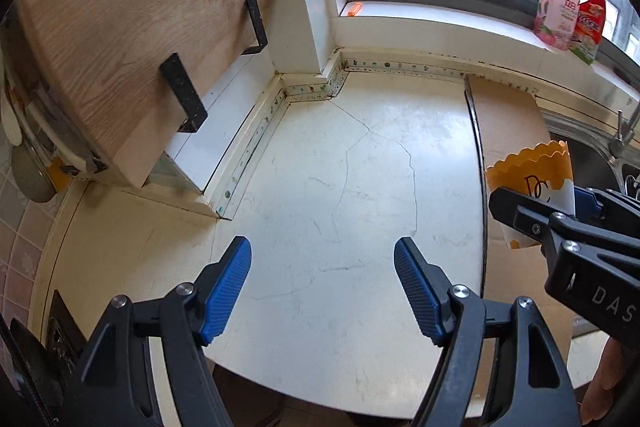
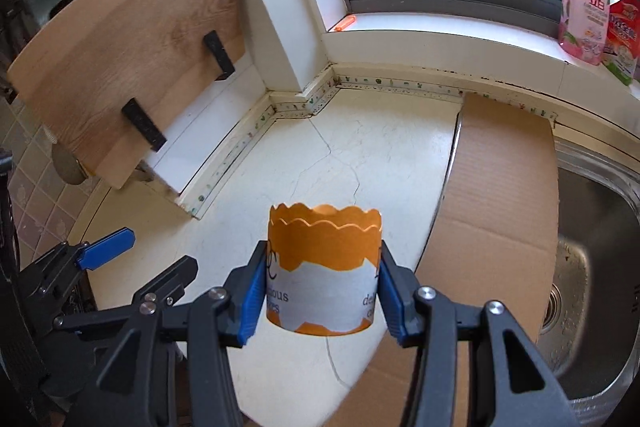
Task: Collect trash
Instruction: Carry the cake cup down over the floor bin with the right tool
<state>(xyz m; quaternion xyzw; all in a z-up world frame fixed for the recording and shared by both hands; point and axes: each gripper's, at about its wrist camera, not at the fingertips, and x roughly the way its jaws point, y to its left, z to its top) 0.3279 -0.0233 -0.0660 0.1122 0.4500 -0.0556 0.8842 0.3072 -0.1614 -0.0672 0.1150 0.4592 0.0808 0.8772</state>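
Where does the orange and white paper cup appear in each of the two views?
Left wrist view: the paper cup is at the right edge, held in the right gripper.
Right wrist view: the cup is at the lower centre, between the blue pads.
Shared landmark: the flat cardboard sheet beside the sink.

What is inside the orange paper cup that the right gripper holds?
The orange paper cup shows only its orange inner wall below the scalloped rim. Its bottom is hidden by its own front wall, so contents cannot be told. The right gripper clamps its sides.
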